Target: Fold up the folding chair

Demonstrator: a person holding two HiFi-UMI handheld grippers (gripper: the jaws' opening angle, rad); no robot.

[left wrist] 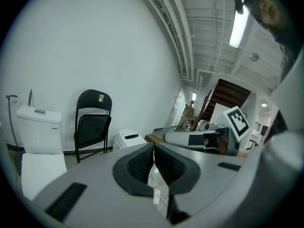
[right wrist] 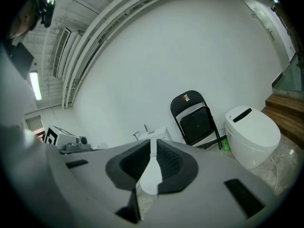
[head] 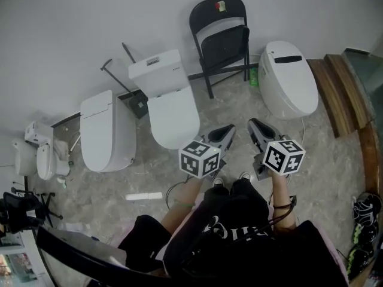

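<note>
The black folding chair stands against the white wall, its seat panel tipped up close to the backrest. It also shows in the left gripper view and the right gripper view, well ahead of the jaws. My left gripper hovers over the floor in front of me, short of the chair, its pads touching with nothing between them. Beside it, my right gripper has a thin slit between its pads and holds nothing. Neither gripper touches the chair.
A white toilet stands just left of the chair, another further left, and a smart toilet on its right. A green bottle sits by the chair's leg. Wooden steps rise at the right.
</note>
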